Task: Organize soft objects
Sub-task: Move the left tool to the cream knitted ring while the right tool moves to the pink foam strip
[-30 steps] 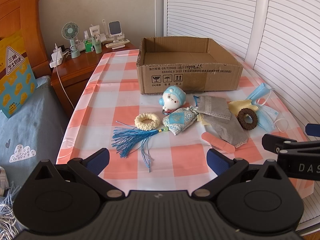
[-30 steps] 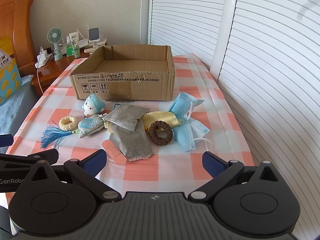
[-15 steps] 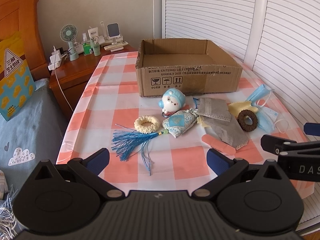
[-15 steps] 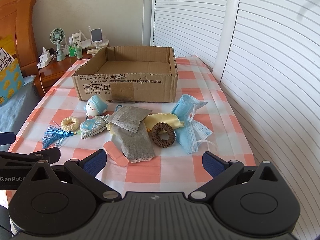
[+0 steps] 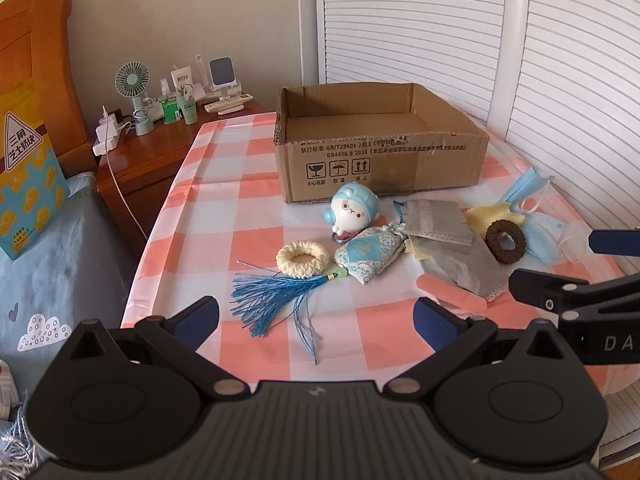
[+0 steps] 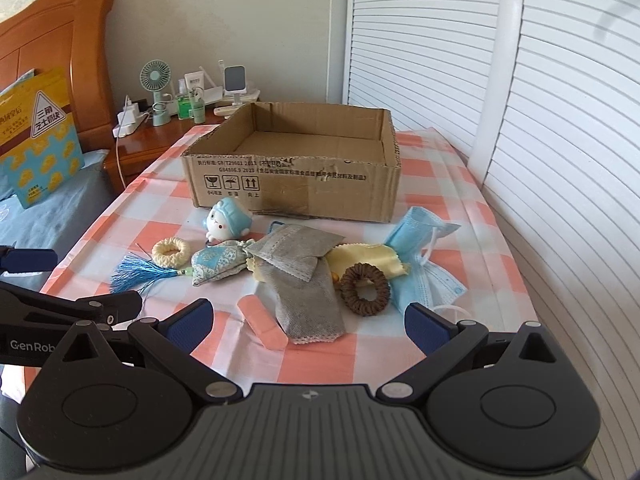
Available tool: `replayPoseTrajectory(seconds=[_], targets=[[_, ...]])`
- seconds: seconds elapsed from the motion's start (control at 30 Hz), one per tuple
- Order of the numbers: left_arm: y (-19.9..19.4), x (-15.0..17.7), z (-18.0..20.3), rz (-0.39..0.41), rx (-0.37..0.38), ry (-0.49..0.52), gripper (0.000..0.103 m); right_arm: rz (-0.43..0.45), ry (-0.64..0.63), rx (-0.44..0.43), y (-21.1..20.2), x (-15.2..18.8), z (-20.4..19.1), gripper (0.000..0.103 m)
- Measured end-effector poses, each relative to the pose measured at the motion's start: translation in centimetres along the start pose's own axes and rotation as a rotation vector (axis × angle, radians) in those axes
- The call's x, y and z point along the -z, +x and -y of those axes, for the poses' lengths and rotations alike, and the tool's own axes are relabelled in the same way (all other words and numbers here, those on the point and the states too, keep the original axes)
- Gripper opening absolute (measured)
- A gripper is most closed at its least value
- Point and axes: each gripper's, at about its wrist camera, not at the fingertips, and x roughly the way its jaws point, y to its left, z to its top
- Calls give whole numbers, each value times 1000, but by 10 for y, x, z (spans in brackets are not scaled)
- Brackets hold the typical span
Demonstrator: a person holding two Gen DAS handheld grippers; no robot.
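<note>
On the checked tablecloth, in front of the open cardboard box, the soft things are lying in a loose row, and nothing is being held: the left gripper and the right gripper are both being kept wide open above the near edge, with their jaws spread and nothing between them. Nothing is seen inside the box, so the sorting is being judged as not yet begun. Nearest the left gripper the blue tassel is lying, touching the cream ring and the patterned sachet; nearest the right gripper the grey pouches are being overlapped by the brown ring, with the blue masks just beside. For a clean first pick, an item lying free at the edge of the heap is being favoured, such as the pink strip; the jaws should be lowered squarely over the middle of the thing, so that loose threads or ear loops are not being dragged along with it.
</note>
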Motion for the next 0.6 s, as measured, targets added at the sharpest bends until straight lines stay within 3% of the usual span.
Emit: replayPoseTrajectory(seconds=[0.6], targets=[[29, 2, -16, 6, 10, 23, 103, -46, -55, -168, 39, 18, 2, 103]])
